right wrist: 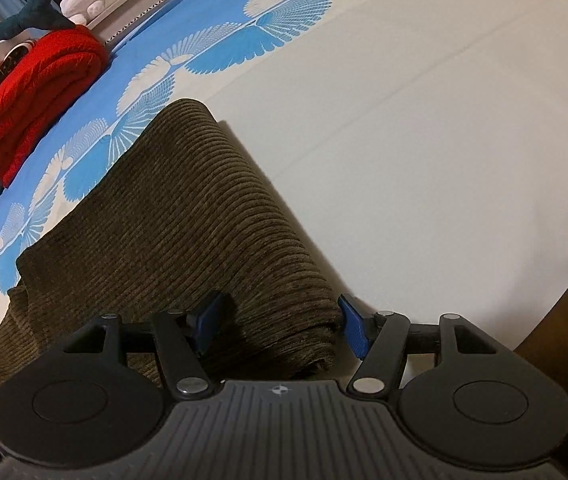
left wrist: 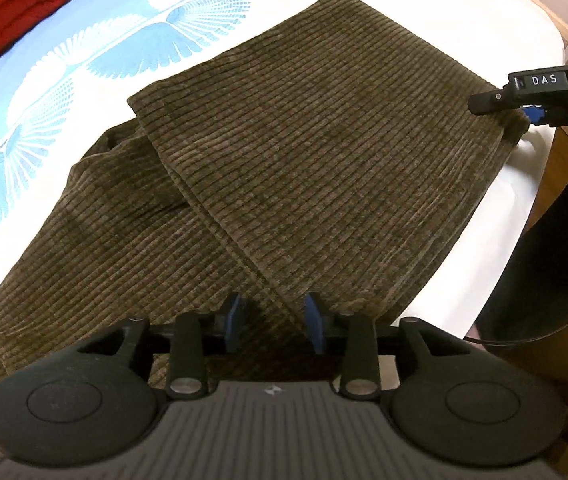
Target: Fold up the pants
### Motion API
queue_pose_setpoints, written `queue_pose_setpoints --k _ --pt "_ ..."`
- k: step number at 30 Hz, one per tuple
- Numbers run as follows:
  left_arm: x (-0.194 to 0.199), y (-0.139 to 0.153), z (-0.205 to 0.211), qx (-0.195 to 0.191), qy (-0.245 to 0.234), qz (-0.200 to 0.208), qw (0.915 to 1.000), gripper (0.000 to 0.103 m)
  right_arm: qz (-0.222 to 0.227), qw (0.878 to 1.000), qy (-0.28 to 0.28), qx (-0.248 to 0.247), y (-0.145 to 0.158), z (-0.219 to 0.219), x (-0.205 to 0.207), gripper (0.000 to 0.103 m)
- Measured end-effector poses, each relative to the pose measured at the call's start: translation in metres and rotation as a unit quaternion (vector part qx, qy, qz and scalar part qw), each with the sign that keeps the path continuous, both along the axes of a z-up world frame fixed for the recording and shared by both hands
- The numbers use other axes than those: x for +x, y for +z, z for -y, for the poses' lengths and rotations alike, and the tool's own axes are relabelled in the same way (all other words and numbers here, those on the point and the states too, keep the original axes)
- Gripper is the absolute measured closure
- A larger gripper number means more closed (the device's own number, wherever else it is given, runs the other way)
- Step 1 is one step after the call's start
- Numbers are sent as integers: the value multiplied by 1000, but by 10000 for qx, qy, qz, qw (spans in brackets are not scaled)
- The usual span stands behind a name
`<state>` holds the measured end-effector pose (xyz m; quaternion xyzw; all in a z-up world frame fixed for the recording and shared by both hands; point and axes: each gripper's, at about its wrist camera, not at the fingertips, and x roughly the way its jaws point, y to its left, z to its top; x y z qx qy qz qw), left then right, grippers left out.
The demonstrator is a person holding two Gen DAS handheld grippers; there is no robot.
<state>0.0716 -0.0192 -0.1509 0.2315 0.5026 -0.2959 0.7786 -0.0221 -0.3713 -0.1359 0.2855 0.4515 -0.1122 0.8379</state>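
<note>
Brown corduroy pants (left wrist: 284, 152) lie folded over on a bed, one layer doubled over another. My left gripper (left wrist: 274, 322) is open, its blue pads (left wrist: 315, 320) straddling the near corner of the top layer. My right gripper (right wrist: 280, 322) is open too, its blue pads (right wrist: 354, 328) on either side of the near folded edge of the pants (right wrist: 188, 232). In the left wrist view the right gripper (left wrist: 524, 108) sits at the far right corner of the fabric, held by a hand.
The bed sheet (right wrist: 424, 140) is white with a blue fan pattern (left wrist: 84, 40). A folded red garment (right wrist: 40, 92) and plush toys (right wrist: 36, 12) lie at the far left. The bed edge and wooden floor (right wrist: 564, 312) run along the right.
</note>
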Motion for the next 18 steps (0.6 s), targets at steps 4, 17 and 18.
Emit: queue_pose_setpoints --k 4,17,18 --pt "2 6 -3 -99 71 97 9999 53 -1 10000 -2 -18 0 0 0 39" --pt "11 19 -10 -346 333 305 9984 49 25 9997 64 -225 1 -6 1 45" --pt "12 19 -10 -363 344 306 9983 49 34 9996 83 -281 2 -7 1 46"
